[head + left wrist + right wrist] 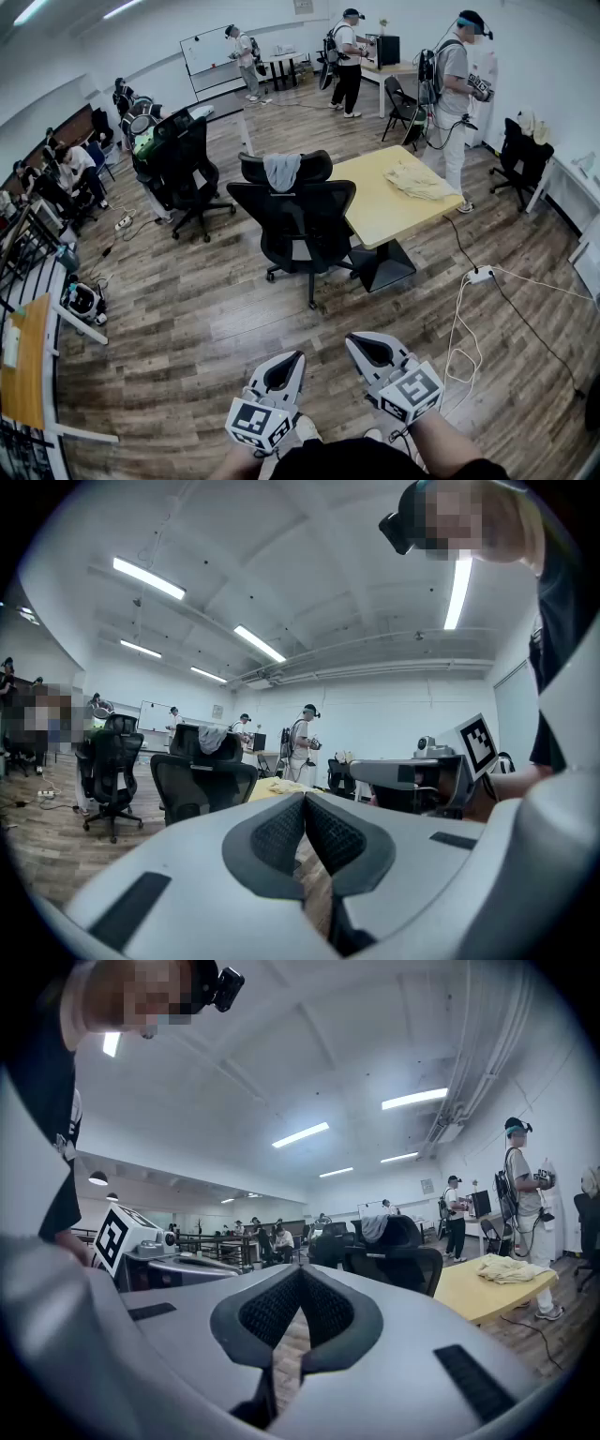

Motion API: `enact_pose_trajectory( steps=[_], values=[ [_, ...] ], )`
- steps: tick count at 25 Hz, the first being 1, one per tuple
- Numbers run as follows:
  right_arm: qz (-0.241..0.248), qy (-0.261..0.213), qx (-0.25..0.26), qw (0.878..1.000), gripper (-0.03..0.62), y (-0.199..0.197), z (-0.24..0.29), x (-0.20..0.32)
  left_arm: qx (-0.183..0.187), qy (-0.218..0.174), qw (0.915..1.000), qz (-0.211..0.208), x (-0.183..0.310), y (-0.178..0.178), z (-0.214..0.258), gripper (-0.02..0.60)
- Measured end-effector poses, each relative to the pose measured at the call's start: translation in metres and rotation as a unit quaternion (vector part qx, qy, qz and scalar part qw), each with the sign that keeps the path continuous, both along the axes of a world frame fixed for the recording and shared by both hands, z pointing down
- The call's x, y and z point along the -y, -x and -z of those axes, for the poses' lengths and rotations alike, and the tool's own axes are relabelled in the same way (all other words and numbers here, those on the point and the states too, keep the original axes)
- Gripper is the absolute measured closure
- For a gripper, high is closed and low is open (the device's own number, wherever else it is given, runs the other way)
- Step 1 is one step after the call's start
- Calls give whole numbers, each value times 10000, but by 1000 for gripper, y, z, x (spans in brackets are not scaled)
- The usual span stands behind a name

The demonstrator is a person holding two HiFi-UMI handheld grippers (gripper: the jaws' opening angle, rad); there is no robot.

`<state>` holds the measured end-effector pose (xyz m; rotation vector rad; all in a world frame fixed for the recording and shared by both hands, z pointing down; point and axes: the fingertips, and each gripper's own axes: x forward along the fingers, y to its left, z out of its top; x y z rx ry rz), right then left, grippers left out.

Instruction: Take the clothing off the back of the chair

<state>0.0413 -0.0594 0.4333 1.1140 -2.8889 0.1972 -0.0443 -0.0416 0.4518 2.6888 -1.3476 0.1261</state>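
Note:
A grey piece of clothing (281, 172) hangs over the headrest of a black office chair (302, 223) in the middle of the room, pushed against a yellow table (380, 211). Both grippers are low in the head view, well short of the chair and pointing at it. My left gripper (293, 358) is shut with nothing in it, and so is my right gripper (362, 343). In the left gripper view the clothing (213, 737) and chair (201, 782) stand far beyond the shut left gripper (305, 800). The right gripper view shows the clothing (375, 1227) far past the shut right gripper (300, 1275).
A pale cloth (419, 181) lies on the yellow table. Another black chair (185, 167) stands to the left. White cables and a power strip (480, 275) lie on the wooden floor at right. Several people stand or sit around the room's edges. A desk (28, 370) is at far left.

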Motion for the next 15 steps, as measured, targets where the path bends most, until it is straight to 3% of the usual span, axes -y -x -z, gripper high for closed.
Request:
enact_pose_trajectory(
  steps=[9, 15],
  values=[
    [-58, -94, 152, 9998, 582, 0, 3, 2, -82, 52, 9999, 56, -2, 3, -5, 565],
    [5, 50, -33, 10000, 580, 6, 2, -1, -152, 57, 9998, 62, -2, 8, -6, 565]
  ],
)
